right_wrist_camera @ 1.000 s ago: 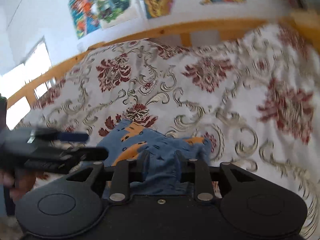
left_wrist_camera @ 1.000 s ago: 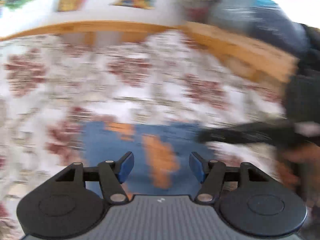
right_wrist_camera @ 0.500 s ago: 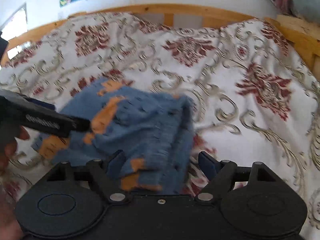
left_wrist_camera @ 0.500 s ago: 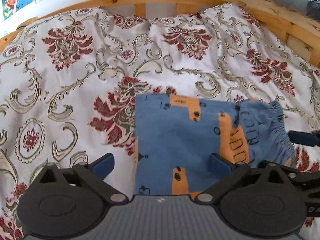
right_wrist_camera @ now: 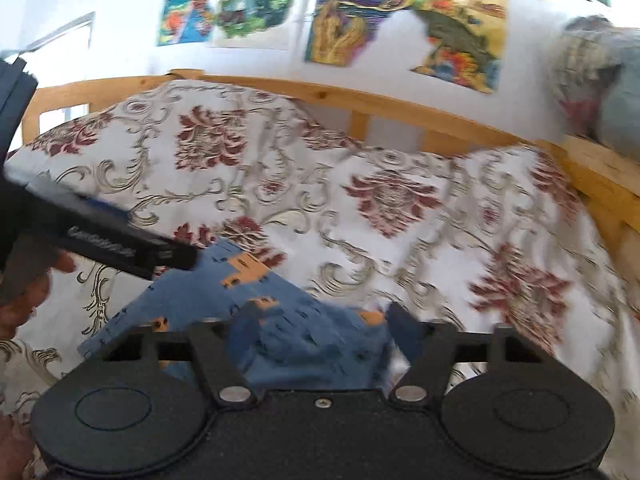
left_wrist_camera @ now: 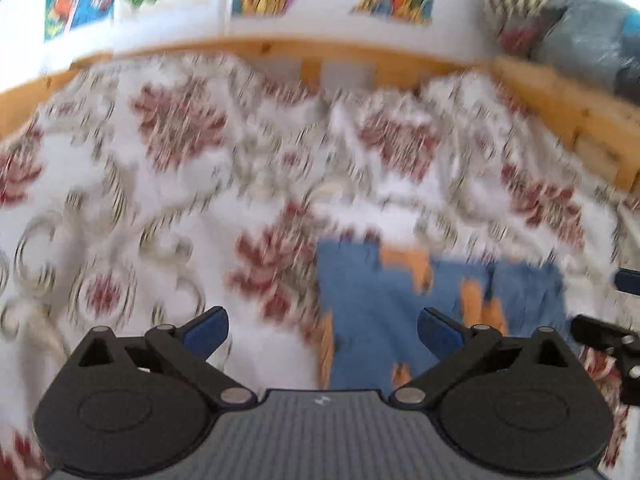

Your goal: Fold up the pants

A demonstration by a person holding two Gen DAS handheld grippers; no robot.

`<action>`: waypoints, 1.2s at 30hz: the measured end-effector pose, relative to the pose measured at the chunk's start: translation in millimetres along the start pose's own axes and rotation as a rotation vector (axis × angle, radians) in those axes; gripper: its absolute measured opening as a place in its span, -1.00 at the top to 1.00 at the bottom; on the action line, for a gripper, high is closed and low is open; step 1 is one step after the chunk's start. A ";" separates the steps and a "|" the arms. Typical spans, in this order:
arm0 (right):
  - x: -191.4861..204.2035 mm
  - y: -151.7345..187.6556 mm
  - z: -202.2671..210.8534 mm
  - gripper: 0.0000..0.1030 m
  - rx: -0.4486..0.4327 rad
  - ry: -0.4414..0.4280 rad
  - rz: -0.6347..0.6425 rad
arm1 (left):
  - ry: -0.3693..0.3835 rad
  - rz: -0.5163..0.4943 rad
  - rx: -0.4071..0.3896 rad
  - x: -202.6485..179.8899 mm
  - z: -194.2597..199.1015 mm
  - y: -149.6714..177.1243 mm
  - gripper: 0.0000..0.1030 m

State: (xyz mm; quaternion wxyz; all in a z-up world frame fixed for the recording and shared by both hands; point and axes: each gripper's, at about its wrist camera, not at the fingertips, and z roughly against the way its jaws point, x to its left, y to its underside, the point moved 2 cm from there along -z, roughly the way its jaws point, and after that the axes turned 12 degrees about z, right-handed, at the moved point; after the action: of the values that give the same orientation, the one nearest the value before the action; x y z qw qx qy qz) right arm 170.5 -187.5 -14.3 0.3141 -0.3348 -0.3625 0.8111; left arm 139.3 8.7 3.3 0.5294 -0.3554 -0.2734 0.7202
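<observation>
Left tool (left_wrist_camera: 322, 330) spread wide, nothing gripped | right tool (right_wrist_camera: 320, 326) just closing, pants (right_wrist_camera: 208, 300) bunched between fingers, clamping can't be told | pants laid on bed (right_wrist_camera: 400, 216)

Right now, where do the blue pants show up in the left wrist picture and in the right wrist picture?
Left wrist: blue pants lie low and right of centre, lying on the bedspread beyond the wide-open left gripper.
Right wrist: pants sit low and left of centre, bunched cloth reaching between the right gripper fingers.
Shared landmark: the wooden bed rail runs behind the floral bedspread.
</observation>
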 end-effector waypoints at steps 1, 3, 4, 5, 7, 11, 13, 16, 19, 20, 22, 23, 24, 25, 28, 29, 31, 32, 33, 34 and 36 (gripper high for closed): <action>-2.2 0.7 -6.8 0.11 0.015 -0.019 -0.016 | 0.018 -0.009 -0.007 -3.7 -2.9 -5.5 -0.99; -10.7 9.4 -19.4 0.34 0.062 -0.041 -0.076 | 0.066 -0.035 -0.018 -11.6 -14.1 -14.6 -0.99; -14.3 14.9 -21.7 0.36 0.081 -0.040 -0.095 | 0.078 -0.051 -0.022 -14.6 -22.5 -16.7 -0.99; -16.0 20.6 -21.1 0.42 0.089 -0.041 -0.113 | 0.069 -0.065 -0.018 -17.2 -31.0 -17.4 -0.99; -21.7 31.3 -19.2 0.45 0.107 -0.033 -0.165 | 0.014 -0.111 0.029 -20.6 -55.1 -15.2 -0.99; -27.5 39.9 -8.5 0.47 0.102 -0.013 -0.230 | -0.042 -0.083 0.115 -8.7 -85.0 -6.0 -1.00; -24.4 35.8 2.4 0.38 0.089 0.030 -0.207 | -0.021 -0.012 0.139 -0.6 -85.6 -4.9 -1.00; -15.3 31.1 25.9 0.14 0.016 0.014 -0.182 | -0.025 0.017 0.128 4.7 -75.2 -6.6 -0.99; 3.3 32.8 33.7 -0.02 0.036 -0.004 -0.111 | -0.033 0.024 0.051 6.4 -48.5 -8.4 -0.99; 8.7 36.2 32.9 -0.02 0.063 -0.009 -0.096 | -0.028 0.028 0.032 7.1 -40.2 -8.6 -0.99; 15.3 43.8 26.3 -0.02 0.139 -0.008 -0.083 | -0.014 0.023 0.022 8.2 -24.0 -2.6 -0.99; 16.1 47.4 23.5 -0.03 0.172 0.004 -0.085 | -0.019 0.010 0.031 6.6 -18.7 -0.2 -0.99; 15.7 51.7 21.7 -0.10 0.197 0.008 -0.096 | -0.030 -0.004 0.051 5.9 -14.7 5.8 -0.99; 12.8 55.4 21.3 -0.13 0.213 0.005 -0.124 | -0.033 -0.018 0.079 5.2 -12.0 12.3 -0.99; 6.5 57.5 31.7 -0.23 0.192 0.015 -0.193 | -0.048 -0.049 0.161 5.1 -10.2 30.8 -0.99; 6.9 55.5 37.0 -0.30 0.177 0.030 -0.189 | -0.059 -0.053 0.176 5.6 -10.0 36.6 -0.99; 9.7 52.5 46.4 -0.39 0.138 0.048 -0.179 | -0.066 -0.026 0.178 11.1 -6.4 43.1 -0.99; 10.5 51.2 49.2 -0.49 0.120 0.047 -0.180 | -0.066 -0.005 0.179 14.6 -3.9 44.8 -0.99; 13.0 49.7 51.8 -0.56 0.099 0.046 -0.178 | -0.070 0.015 0.187 18.0 -2.0 44.6 -0.99; 13.3 47.9 52.2 -0.58 0.084 0.047 -0.174 | -0.077 0.028 0.194 21.4 -0.4 44.6 -0.99; 14.4 45.9 50.8 -0.58 0.065 0.062 -0.162 | -0.087 0.045 0.199 26.3 1.8 46.0 -0.99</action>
State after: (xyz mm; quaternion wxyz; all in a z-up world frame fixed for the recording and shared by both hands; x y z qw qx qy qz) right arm 110.9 -220.7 -29.4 0.4006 -0.3186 -0.3520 0.7837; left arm 106.8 20.5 -36.9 0.5334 -0.2757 -0.2149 0.7703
